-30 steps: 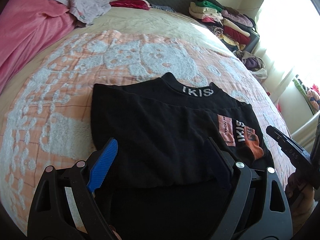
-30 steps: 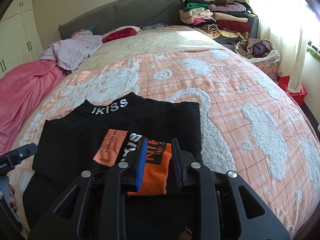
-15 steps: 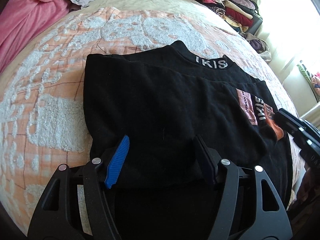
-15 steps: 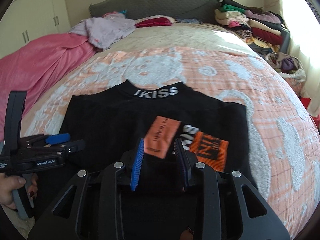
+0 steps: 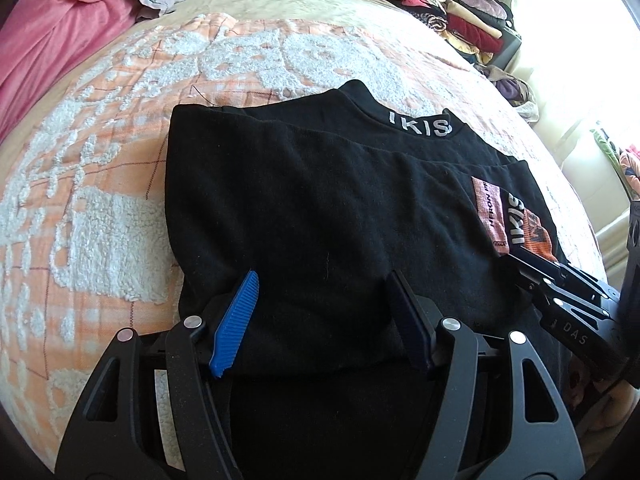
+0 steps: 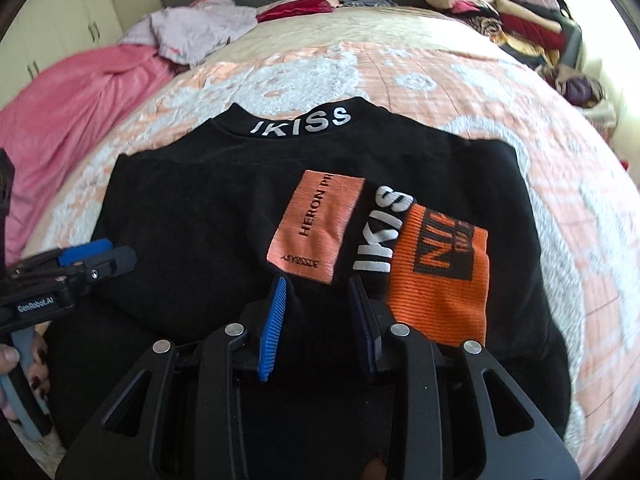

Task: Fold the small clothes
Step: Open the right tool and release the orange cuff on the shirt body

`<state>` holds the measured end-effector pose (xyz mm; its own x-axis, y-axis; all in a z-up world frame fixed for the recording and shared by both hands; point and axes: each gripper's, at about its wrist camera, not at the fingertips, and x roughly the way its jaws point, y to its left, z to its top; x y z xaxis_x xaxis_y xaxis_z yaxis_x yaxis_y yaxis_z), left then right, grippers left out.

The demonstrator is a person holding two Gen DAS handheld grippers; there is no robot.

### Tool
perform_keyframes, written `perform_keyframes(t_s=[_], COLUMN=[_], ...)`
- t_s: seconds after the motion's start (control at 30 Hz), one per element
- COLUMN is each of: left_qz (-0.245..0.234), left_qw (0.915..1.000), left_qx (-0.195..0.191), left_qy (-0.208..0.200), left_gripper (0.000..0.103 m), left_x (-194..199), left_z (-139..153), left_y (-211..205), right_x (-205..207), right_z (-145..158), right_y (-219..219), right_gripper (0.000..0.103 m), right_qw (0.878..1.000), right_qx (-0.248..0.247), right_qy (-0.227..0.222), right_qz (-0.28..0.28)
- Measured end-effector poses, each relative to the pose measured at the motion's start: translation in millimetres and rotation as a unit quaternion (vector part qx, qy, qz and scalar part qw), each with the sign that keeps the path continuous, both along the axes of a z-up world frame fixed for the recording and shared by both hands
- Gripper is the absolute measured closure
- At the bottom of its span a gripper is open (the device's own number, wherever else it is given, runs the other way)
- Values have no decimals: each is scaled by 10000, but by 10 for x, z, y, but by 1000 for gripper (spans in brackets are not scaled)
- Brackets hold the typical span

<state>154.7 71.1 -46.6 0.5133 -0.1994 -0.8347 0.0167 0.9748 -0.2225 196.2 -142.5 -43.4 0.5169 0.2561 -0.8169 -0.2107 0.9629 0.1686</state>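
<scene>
Currently black top (image 6: 208,216) lies part-folded on bed (image 6: 420,68), collar at far edge. Left hand-held gripper (image 5: 324,316) wide over near hem; right hand-held gripper (image 6: 320,320) narrower, just below orange patch (image 6: 316,228), holding nothing. Risk: pinching single layer drags fold askew.

The black top's (image 5: 320,216) near hem is hidden behind the left gripper (image 5: 324,320) (cloth below merges into shadow).
</scene>
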Motion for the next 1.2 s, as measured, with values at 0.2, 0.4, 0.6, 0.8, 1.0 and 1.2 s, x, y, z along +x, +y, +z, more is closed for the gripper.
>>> perform_keyframes(t_s=[0.2,0.4,0.6,0.8,1.0,1.2], left_qz=[-4,-6,0,1,-16,6], left_qw=[10000,10000,10000,10000,9999,9998], left_qx=[-6,-5,5,59,131,158], left_qy=[-3,-6,-30,-40,-57,-101], left_gripper=[44,44,44,44,43,42], left_x=[9,8,-3,-25,-60,-102], left_z=[-1,-1,9,23,38,79], left_y=[10,13,12,-12,-38,-54], right_x=[-24,-77,-173,-243,-332,-382], right_z=[37,81,192,253,283,295], right_y=[27,6,-42,-79,-107,-170], right_gripper=[70,70,68,64,53,38], right_qw=[10000,10000,9996,9992,9988,9984], right_qx=[-69,-44,131,245,260,239], right_qy=[-22,-64,-195,-245,-297,-295], right_qz=[-10,-37,-123,-199,-275,-414])
